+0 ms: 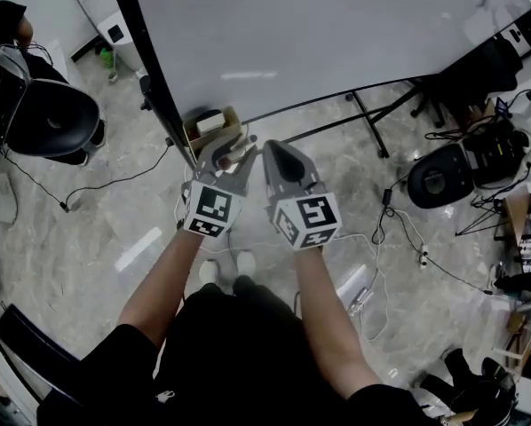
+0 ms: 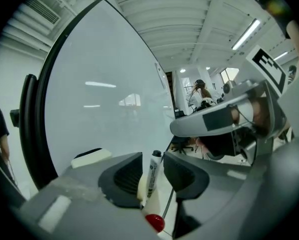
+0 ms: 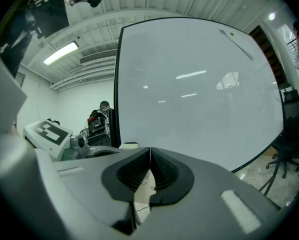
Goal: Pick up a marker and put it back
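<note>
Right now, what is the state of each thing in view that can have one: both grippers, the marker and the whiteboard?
left gripper: open, pads not pressing on the marker between them.
right gripper: shut, nothing between the jaws.
white marker with black cap: capped, nearly upright, not gripped.
large white whiteboard: no writing visible across its middle.

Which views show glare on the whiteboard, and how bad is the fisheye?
Head view: one faint light streak on the whiteboard, its frame bowed. Left gripper view: ceiling-light reflections on it, heavy fisheye, black corners. Right gripper view: similar reflections, frame bulging, black corners.
</note>
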Demonstrator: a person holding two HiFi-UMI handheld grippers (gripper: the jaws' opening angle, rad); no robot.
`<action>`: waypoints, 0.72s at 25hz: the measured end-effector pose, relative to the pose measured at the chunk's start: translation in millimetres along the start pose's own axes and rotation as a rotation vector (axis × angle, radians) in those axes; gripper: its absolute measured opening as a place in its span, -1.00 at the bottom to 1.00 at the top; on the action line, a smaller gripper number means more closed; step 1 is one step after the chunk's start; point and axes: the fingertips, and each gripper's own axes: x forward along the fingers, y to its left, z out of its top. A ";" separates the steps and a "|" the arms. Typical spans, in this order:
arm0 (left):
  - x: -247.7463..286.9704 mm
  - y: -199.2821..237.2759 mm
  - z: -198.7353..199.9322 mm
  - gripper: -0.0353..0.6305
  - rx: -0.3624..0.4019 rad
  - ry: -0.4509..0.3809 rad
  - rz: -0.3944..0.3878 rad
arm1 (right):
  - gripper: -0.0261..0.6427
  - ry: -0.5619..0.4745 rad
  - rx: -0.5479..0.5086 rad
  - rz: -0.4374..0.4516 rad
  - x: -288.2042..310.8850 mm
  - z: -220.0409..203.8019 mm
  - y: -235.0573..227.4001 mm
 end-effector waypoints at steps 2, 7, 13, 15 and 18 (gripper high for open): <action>4.0 -1.3 -4.5 -0.52 0.010 0.022 0.015 | -0.89 -0.004 0.000 0.002 -0.2 3.8 -3.5; 11.3 -2.8 -8.5 -0.52 0.098 0.070 0.044 | -0.89 -0.016 0.005 0.011 1.2 9.0 -10.3; 19.5 0.8 -12.6 -0.68 0.135 0.102 0.071 | -0.89 -0.016 0.009 0.026 6.1 6.3 -14.7; 18.4 1.1 -12.0 -0.68 0.126 0.096 0.073 | -0.89 -0.018 0.008 0.030 6.8 6.9 -14.4; 14.2 1.4 -9.5 -0.68 0.113 0.083 0.079 | -0.89 -0.020 0.003 0.034 6.2 11.1 -11.0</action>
